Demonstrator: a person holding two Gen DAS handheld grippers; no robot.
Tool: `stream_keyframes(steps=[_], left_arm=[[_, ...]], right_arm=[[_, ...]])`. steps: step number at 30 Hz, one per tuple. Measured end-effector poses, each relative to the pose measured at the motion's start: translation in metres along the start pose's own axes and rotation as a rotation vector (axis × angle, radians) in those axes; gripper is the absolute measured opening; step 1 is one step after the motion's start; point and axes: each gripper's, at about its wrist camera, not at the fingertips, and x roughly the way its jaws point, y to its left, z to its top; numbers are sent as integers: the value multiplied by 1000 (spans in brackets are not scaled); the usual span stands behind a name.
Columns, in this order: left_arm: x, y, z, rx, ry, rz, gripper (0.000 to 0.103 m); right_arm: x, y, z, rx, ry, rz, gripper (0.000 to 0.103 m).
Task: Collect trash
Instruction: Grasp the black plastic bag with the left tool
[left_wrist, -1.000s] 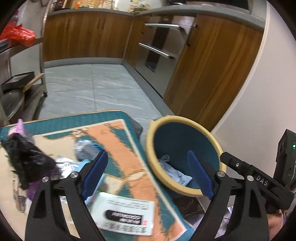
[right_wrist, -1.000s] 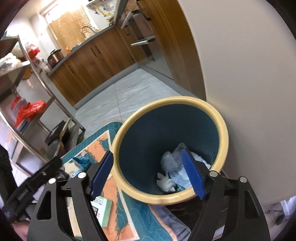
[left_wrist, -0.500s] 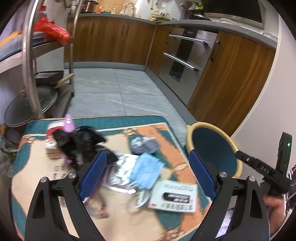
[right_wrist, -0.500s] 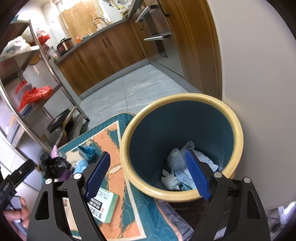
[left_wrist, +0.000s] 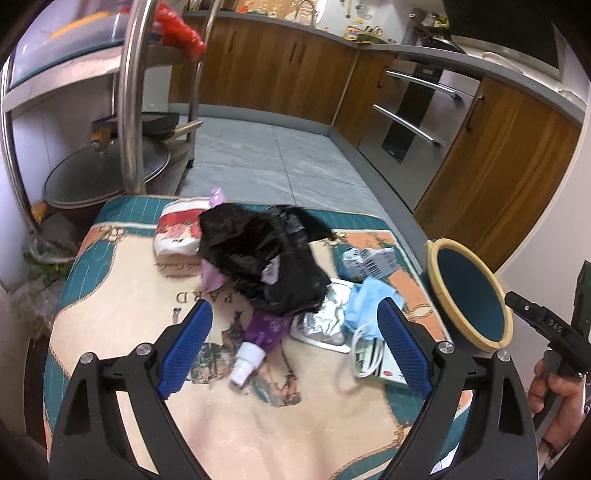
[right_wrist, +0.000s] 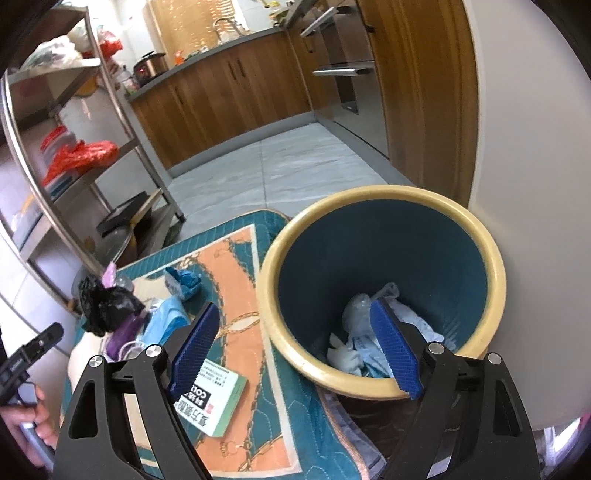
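the left gripper (left_wrist: 291, 347) is held wide open and empty above the patterned mat (left_wrist: 122, 314), and the litter heap is found straight ahead of it, slightly beyond the blue pads. nearest lies a purple spray bottle (left_wrist: 258, 341), its long axis running from the white nozzle, closest to the tongs, away toward the black plastic bag (left_wrist: 266, 258) that covers its far end; it is judged that a grasp across the body would need the jaws turned to straddle that axis. just beside it are seen a silver foil pouch (left_wrist: 325, 317), a blue glove (left_wrist: 369, 299), a white cable (left_wrist: 360, 354) and a green-edged box (right_wrist: 214, 400). the right gripper (right_wrist: 295, 354) has just been opening and is held spread with nothing between its pads, partly over the yellow-rimmed bin (right_wrist: 373, 387), where crumpled waste (right_wrist: 354, 354) already lies. the left hand is therefore judged nearer to the litter, the right nearer to the bin. the overlapping bag may be dragged along.
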Motion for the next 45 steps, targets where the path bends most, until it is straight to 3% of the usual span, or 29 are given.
stream_keyframes(steps=[9,18,21,23,25,35,45], left_arm=[[18,13,5,-47,8,-2,89],[55,0,33,-12,27,28,87],[65,-1,36,-10,57,41,60],[69,0,35,-7,78,48,34],[68,2,32,4,86,49,21],[30,15,25,22,39,21,13],[-7,32,13,-45,-2,-39,13]], right_arm=[[6,29,-5,-91,11,44,84],[12,64,-12,-181,37,95,84],[19,70,-12,-186,62,120,84],[24,72,-13,-184,78,139,84],[31,76,-14,-179,100,164,84],[75,91,-10,-59,202,306,84],[118,109,-9,-56,265,323,73]])
